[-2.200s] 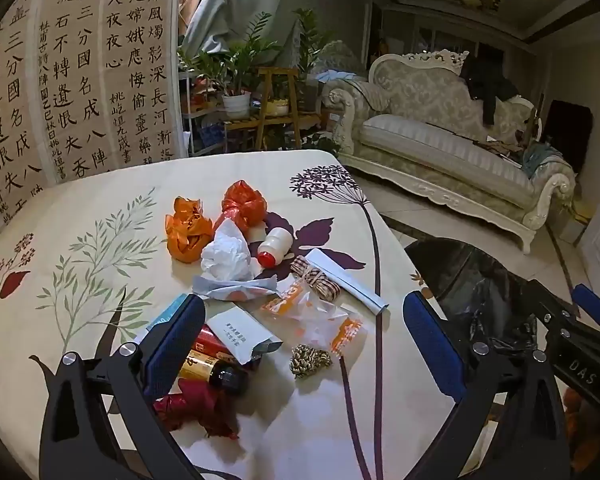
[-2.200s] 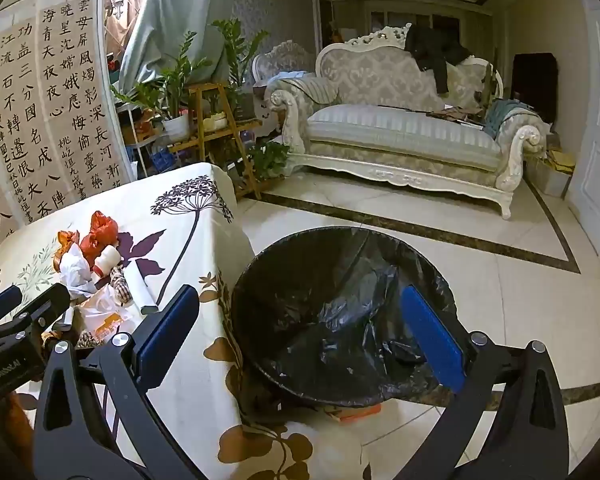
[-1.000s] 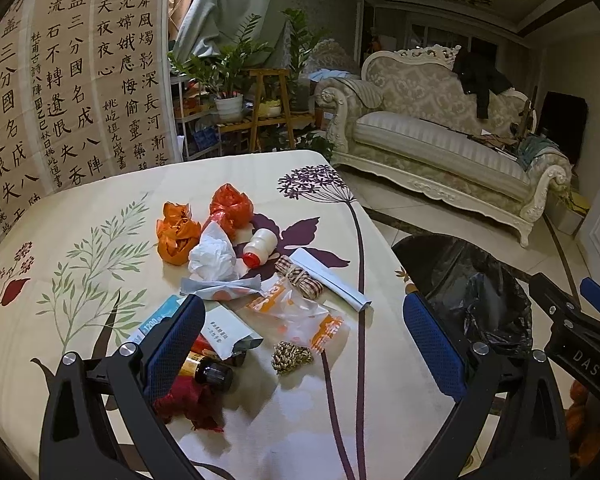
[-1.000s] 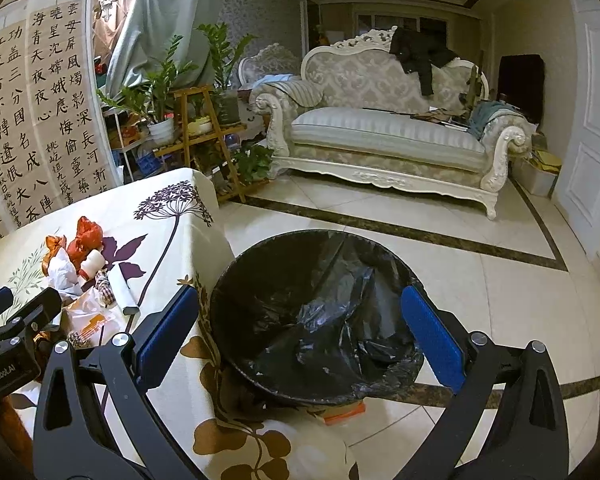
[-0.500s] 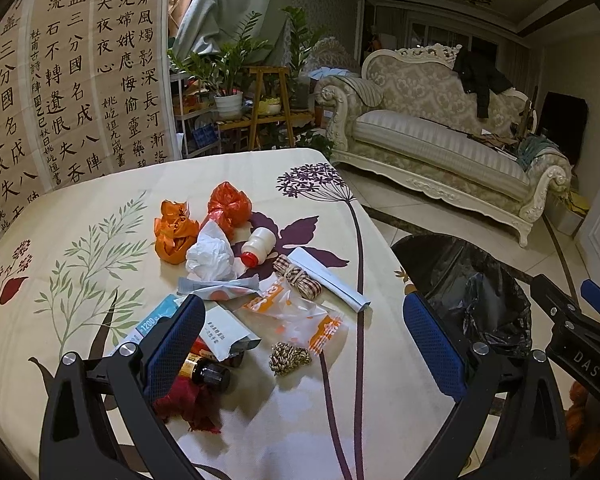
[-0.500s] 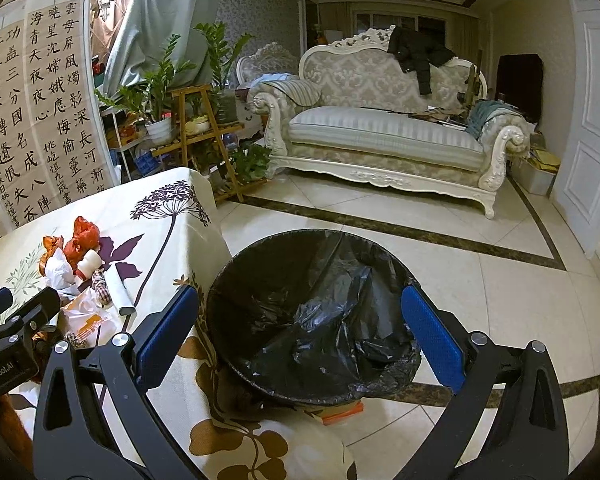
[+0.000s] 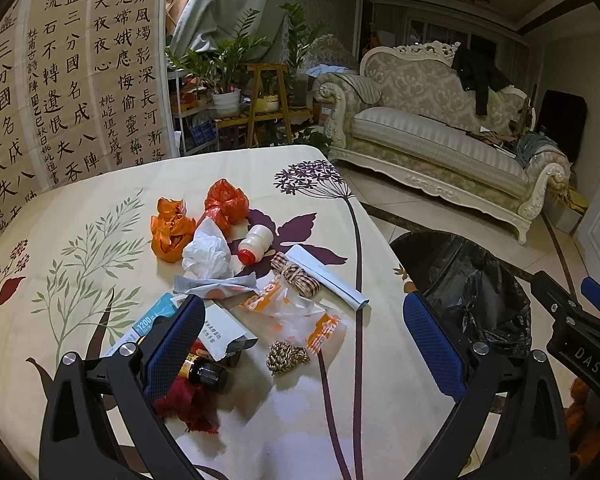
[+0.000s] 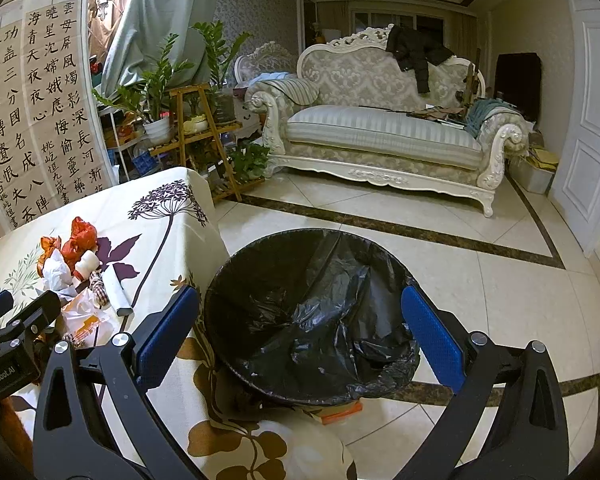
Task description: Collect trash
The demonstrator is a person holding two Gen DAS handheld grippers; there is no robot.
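The left gripper (image 7: 304, 340), jaws spread wide and empty, hangs over the trash pile (image 7: 236, 276) lying just ahead between its fingers, while the equally wide, empty right gripper (image 8: 300, 328) frames the black-lined bin (image 8: 312, 316), farther from the litter.

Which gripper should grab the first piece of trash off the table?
Left. The left gripper hangs open right over the trash pile on the table. The right gripper, also open, faces the bin on the floor, with the pile off to its side.
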